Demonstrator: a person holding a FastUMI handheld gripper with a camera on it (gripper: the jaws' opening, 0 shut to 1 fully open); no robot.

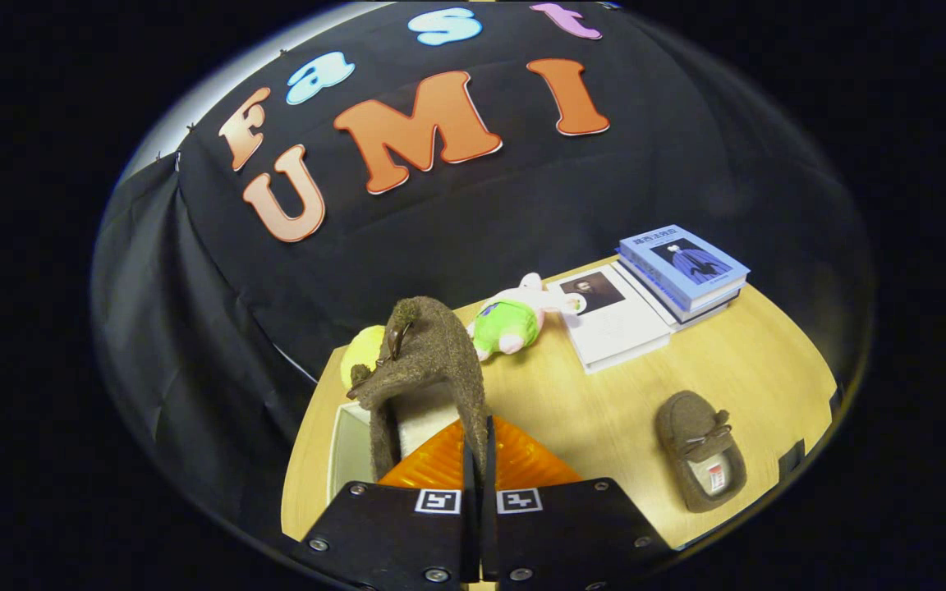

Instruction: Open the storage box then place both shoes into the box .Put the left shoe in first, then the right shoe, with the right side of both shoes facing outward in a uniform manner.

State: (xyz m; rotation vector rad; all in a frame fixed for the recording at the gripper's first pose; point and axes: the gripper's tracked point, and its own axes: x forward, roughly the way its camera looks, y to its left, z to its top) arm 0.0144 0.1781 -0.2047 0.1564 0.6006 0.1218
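My gripper (478,460) is shut on the rim of a brown felt shoe (424,361), which hangs toe-up just ahead of the fingers. Under the shoe sits the storage box (350,435), white inside, with its orange translucent lid (514,464) swung open beneath the fingers. The other brown shoe (699,447) lies on the wooden table (604,410) off to the right of the fingers, its opening towards me.
Beyond the held shoe lie a pink plush toy in a green top (514,320) and a yellow ball (362,353). A white book (613,320) and a stack of blue books (682,271) rest at the table's far right.
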